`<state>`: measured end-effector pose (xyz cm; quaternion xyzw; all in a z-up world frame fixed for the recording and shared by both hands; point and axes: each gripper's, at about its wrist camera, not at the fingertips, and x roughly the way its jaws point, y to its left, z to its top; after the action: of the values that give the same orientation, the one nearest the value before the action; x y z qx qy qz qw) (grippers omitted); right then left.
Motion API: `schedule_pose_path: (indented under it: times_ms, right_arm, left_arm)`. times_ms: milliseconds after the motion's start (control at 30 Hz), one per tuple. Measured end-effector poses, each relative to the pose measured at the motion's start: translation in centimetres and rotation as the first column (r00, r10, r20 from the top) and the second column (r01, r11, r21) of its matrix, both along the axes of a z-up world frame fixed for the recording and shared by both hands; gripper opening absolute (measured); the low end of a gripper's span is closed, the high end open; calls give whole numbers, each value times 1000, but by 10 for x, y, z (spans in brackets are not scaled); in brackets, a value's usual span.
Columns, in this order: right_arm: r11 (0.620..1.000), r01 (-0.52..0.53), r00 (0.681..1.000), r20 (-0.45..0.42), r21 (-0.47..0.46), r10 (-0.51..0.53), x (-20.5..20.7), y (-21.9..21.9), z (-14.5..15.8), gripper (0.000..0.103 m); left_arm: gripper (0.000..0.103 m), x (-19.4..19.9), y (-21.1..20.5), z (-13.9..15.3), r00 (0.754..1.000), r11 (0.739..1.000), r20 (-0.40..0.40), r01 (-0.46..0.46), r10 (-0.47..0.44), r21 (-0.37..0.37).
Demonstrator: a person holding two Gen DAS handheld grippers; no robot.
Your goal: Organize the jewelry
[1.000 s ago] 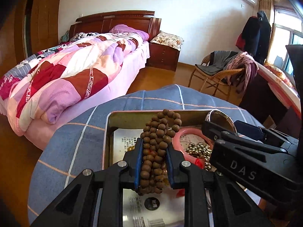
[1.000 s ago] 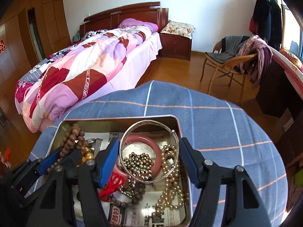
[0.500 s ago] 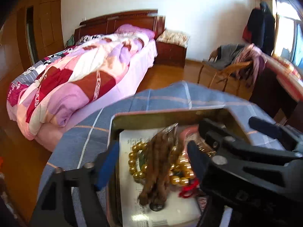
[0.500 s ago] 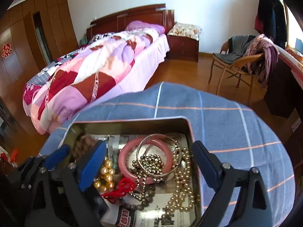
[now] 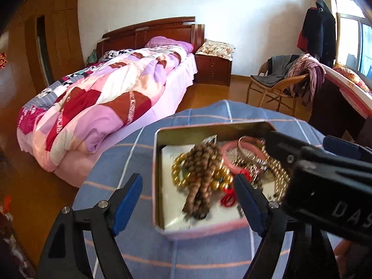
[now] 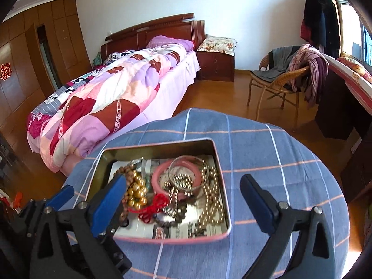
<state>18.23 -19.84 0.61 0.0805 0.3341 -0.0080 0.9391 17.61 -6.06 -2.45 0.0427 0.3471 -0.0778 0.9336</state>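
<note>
A pink-rimmed metal tin (image 6: 222, 162) (image 5: 157, 162) sits on the round table with the blue checked cloth (image 6: 267, 153). In it lie a brown wooden bead string (image 5: 200, 174), gold beads (image 6: 137, 194), a pink bangle (image 6: 160, 176), a silver bangle (image 6: 183, 160), a pearl strand (image 6: 209, 207) and a red cord (image 6: 153, 205). My left gripper (image 5: 188, 200) is open and empty, above the tin's near left part. My right gripper (image 6: 183, 200) is open and empty, above the tin's near side. The right gripper's body (image 5: 325, 176) hides the tin's right part in the left wrist view.
A bed with a patchwork quilt (image 6: 111, 97) stands to the left behind the table. A wicker chair with clothes (image 6: 286, 74) and a dark desk (image 6: 337, 97) stand at the right. Wooden floor lies between them.
My left gripper opened and let the brown bead string drop into the tin. My right gripper opened wider and released the silver bangle into the tin. Both grippers drew back and up.
</note>
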Motion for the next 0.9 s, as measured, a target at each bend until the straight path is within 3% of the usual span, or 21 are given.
schedule_pose_path:
  times_ms: [467,900]
  right_arm:
    - [1000,21,996,-81,3,-21,-48,3,-22,102]
    - [998,66,997,-25,-15,-66,-113,4,-12,102]
  left_arm:
    - [81,-50,21,-11,998,998,-30,-51,53,39]
    - [81,-109,32,-3,997,997,-9,-72,72,39]
